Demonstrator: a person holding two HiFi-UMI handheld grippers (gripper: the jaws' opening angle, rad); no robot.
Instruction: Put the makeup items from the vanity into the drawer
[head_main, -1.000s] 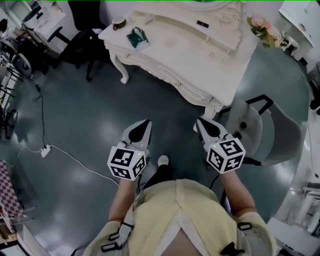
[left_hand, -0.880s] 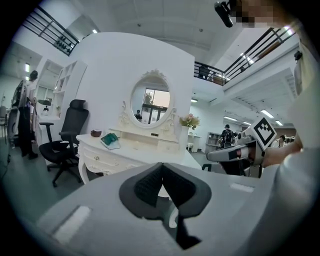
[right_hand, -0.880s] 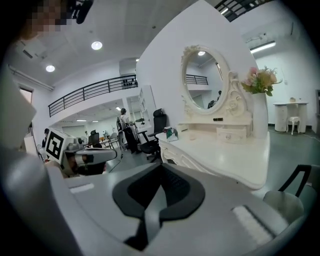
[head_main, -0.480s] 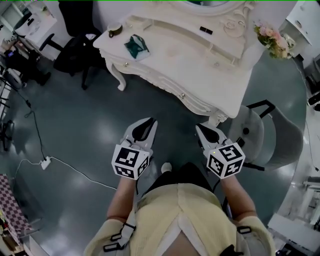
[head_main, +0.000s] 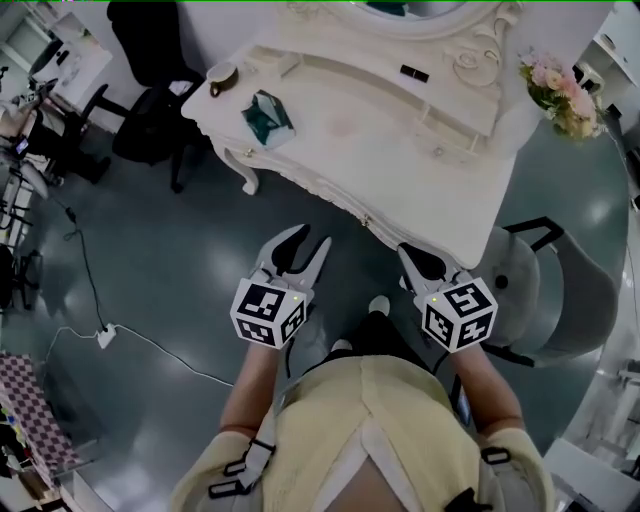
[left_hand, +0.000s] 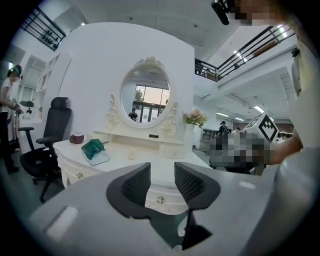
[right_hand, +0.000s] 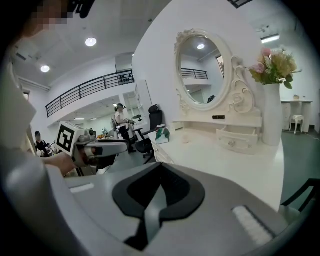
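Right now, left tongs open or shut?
Open. The left tongs stand apart with a clear gap in the left gripper view and nothing in it. They have just been opening.

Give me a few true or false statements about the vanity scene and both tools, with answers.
The left tool holds the green item. False: its jaws have just been opening and stand apart with nothing between them; the item lies on the vanity.
The right tool's jaws are together. True.
Flowers stand at the vanity's right end. True.
The small black item lies on the floor. False: it sits on the vanity's raised shelf.
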